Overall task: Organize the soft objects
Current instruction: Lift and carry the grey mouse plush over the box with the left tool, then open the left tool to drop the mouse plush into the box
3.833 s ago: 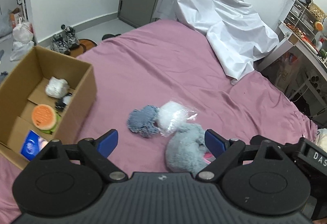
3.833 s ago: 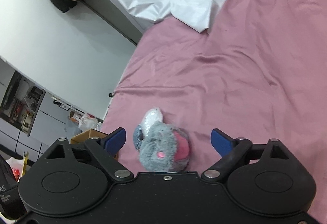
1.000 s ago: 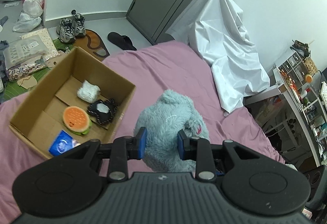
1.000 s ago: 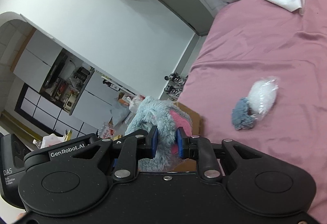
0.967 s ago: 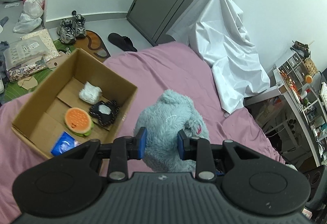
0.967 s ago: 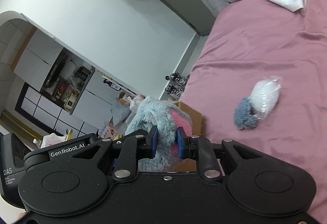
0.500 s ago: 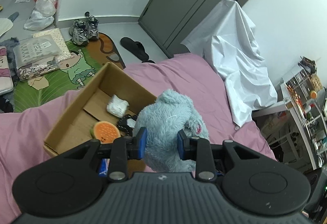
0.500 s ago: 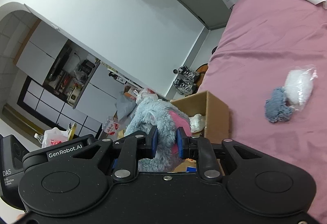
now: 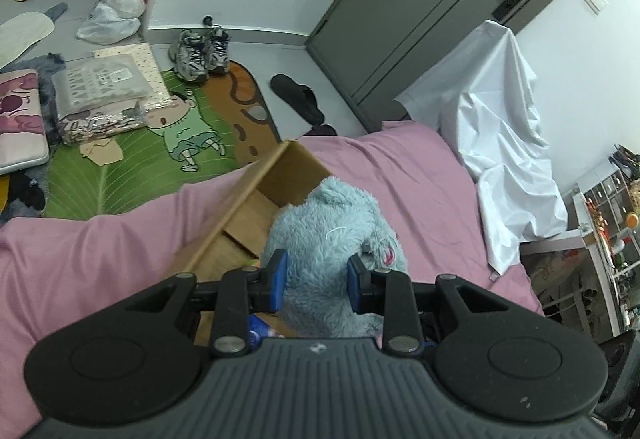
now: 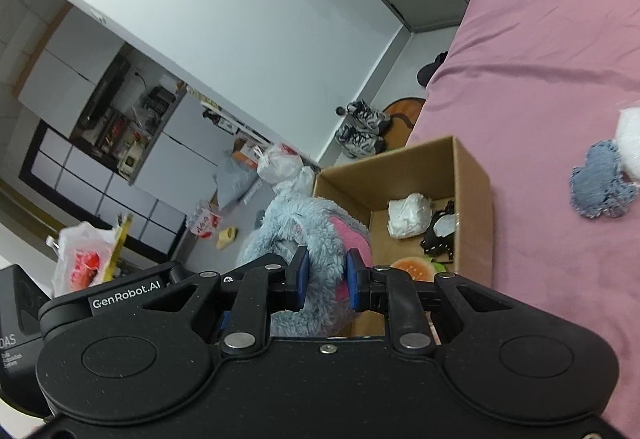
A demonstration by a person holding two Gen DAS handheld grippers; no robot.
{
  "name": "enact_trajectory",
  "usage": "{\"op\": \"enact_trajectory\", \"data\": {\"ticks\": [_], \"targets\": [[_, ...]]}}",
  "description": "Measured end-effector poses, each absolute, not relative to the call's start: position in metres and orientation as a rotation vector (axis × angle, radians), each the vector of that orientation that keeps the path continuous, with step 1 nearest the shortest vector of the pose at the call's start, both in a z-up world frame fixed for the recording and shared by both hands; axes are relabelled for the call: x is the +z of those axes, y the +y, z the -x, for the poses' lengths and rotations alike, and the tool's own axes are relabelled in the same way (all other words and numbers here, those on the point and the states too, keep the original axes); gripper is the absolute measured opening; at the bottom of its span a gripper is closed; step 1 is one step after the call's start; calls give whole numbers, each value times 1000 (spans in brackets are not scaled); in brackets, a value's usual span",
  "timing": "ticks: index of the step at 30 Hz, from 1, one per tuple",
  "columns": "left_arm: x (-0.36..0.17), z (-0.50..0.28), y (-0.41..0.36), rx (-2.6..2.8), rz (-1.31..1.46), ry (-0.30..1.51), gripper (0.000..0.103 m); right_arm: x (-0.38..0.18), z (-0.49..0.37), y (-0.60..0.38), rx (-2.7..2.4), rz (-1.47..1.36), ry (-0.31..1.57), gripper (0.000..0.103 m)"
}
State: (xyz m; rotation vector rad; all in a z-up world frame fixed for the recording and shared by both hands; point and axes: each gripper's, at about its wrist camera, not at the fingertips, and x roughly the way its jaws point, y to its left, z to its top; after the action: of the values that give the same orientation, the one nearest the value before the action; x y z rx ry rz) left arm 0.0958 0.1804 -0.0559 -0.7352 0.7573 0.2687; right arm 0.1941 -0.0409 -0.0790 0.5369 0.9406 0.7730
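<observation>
Had both grippers on the same thing at this point: the left gripper (image 9: 314, 281) and the right gripper (image 10: 323, 275) were each pinched onto the grey-blue plush toy (image 9: 328, 239), blue pads sunk into the fur, so the toy hung between them in the air instead of lying on the pink bedsheet (image 9: 100, 255). What mattered was where the cardboard box (image 10: 472, 199) sat relative to the load. From the right wrist view the toy hung over the box's near left corner, with the open interior stretching away to the right and far side, where a white wad (image 10: 408, 215), a black pouch (image 10: 440, 231) and a watermelon-slice toy (image 10: 412, 269) were already lying. From the left wrist view the box (image 9: 256, 199) was directly below and just past the toy. My guess was it still needed a nudge toward the box's middle before letting go. The blue knit piece (image 10: 600, 187) and bagged white fluff (image 10: 630, 137) were waiting on the sheet, well off to the right.
</observation>
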Motion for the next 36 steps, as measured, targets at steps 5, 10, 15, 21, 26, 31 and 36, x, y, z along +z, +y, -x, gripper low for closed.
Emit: {"op": "enact_trajectory", "data": {"ticks": [5, 10, 15, 21, 26, 31, 36], "targets": [[-66, -99, 189, 289, 722, 782, 30, -86, -191, -30, 751, -520, 964, 20], [-73, -102, 193, 301, 691, 815, 32, -98, -189, -22, 728, -515, 1017, 22], [-75, -101, 195, 319, 669, 829, 34, -107, -188, -19, 728, -525, 1095, 36], [-69, -100, 192, 327, 644, 827, 49, -95, -185, -33, 734, -524, 1084, 48], [-63, -101, 184, 332, 626, 829, 58, -82, -183, -50, 722, -482, 1046, 58], [-54, -100, 172, 341, 592, 806, 74, -70, -184, -74, 701, -443, 1005, 65], [-48, -104, 156, 347, 546, 818, 78, -63, -183, -98, 667, -405, 972, 77]]}}
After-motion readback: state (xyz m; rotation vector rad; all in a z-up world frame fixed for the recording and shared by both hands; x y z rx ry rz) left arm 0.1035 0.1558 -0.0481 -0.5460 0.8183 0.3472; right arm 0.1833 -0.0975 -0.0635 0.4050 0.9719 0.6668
